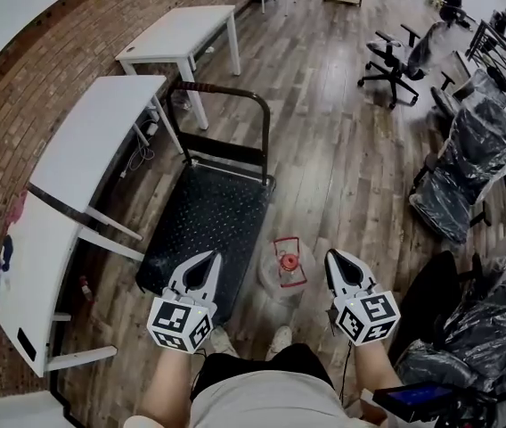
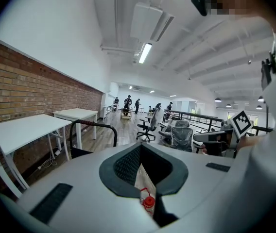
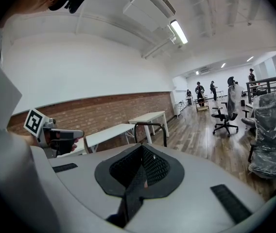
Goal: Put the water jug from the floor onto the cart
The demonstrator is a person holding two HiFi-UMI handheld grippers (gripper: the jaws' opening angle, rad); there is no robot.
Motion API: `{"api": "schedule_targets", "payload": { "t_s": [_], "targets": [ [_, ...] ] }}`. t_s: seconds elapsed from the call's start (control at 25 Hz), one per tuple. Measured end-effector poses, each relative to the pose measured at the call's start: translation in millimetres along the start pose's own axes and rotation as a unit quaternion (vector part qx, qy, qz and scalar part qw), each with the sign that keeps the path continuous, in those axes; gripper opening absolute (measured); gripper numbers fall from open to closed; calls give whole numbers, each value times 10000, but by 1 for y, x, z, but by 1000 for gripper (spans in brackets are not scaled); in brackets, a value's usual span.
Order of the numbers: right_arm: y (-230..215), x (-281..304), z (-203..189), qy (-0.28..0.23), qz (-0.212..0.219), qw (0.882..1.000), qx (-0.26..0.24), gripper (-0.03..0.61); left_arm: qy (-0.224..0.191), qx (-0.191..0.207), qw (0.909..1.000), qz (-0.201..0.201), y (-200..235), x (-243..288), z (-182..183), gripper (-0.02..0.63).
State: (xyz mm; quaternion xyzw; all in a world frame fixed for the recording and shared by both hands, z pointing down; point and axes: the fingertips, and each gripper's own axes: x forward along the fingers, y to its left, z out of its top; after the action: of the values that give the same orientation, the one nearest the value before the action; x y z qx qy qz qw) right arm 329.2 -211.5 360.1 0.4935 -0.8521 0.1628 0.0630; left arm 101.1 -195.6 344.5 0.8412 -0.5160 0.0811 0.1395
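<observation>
- Okay, nearest: left gripper (image 1: 210, 259) has its jaws a narrow slit apart with nothing in them; the jug shows through the slit in the left gripper view.
- Right gripper (image 1: 331, 257) has its jaws closed together and is empty.
- Clear plastic water jug with a red cap (image 1: 284, 273) stands upright on the wood plank floor (image 1: 342, 150). It is between the two grippers, just ahead of the person's shoes and just beside the cart's near right corner.
- Handling guess: big round bottle, likely heavy if full, though the fill level can't be read. The smooth wall is probably slippery and gives a little, and water would slosh.
- Best hold is probably the red carry handle (image 1: 292, 276) or the neck under the cap, with the second gripper steadying the body.
- Look: see-through, rounded shoulders, red top.
- Black flat platform cart (image 1: 204, 212) has a bare textured deck. Its dark push bar (image 1: 222, 87) is at the far end.
- Further off: white tables (image 1: 84, 141) along the brick wall (image 1: 21, 78), and plastic-wrapped office chairs (image 1: 462, 163) on the right.
</observation>
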Motion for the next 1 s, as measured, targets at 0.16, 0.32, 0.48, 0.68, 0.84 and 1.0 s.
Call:
{"api": "schedule_targets", "payload": {
  "t_s": [0.16,0.32,0.48,0.68,0.84,1.0],
  "targets": [
    [-1,11,-10,32,-139,9999,37,2,48,-45,9999,-90,11,9,-8,0],
    [-6,26,-24,103,-328,9994,42,2,77,-35,9999,-144,25,19,-20,0],
    [-13,48,-43,225,-441,9988,-14,3,153,19,9998,-108,43,31,-35,0],
    [-28,63,-84,473,-441,9979,96,3,341,6,9994,-15,50,41,-70,0],
    [-38,77,-125,767,-403,9961,137,3,500,-51,9987,47,55,52,-105,0],
    [-40,95,-164,1059,-334,9938,76,3,672,-184,9975,88,63,59,-145,0]
  ]
}}
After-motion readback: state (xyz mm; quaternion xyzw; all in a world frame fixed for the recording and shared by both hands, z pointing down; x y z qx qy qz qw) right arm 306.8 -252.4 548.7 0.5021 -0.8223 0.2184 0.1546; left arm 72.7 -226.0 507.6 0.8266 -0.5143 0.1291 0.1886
